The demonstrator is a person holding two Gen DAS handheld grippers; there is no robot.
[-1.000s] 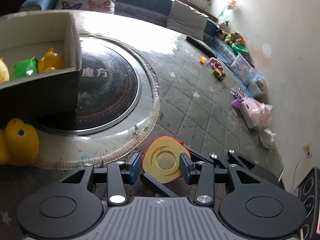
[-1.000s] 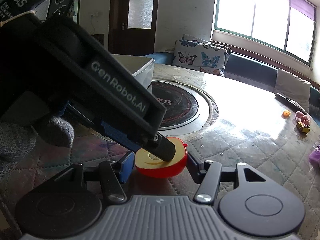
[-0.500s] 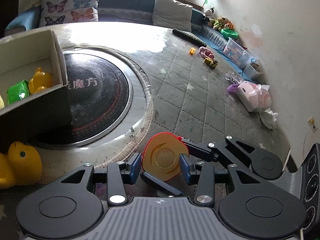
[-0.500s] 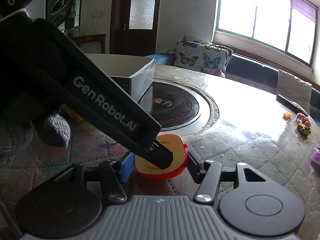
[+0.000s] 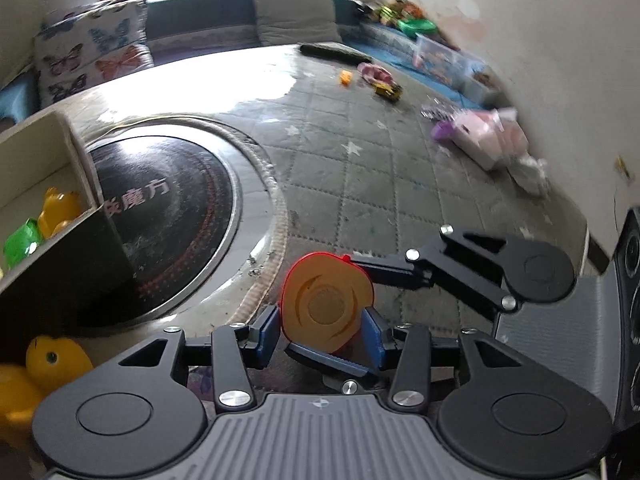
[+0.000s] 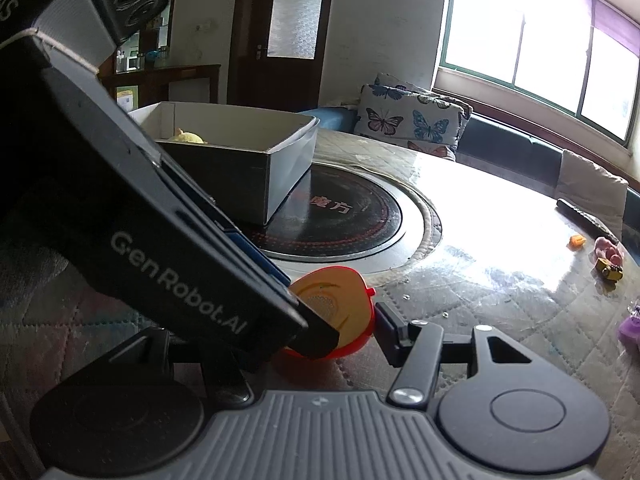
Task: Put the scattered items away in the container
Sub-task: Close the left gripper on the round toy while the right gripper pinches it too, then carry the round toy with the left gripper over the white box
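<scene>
I see my left gripper (image 5: pixel 322 330) pinching one half-apple toy (image 5: pixel 326 305), my right gripper (image 6: pixel 320 334) spread around it, two ducks (image 5: pixel 56 364) lower left.

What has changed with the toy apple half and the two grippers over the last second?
The left gripper has lifted the apple half and tipped its cut face up toward the camera. The right gripper, which bracketed it a second ago, has dropped back to its far side. Unchanged: the left fingers stay shut on the toy, the box keeps its toys, and the yellow duck remains outside it.
</scene>
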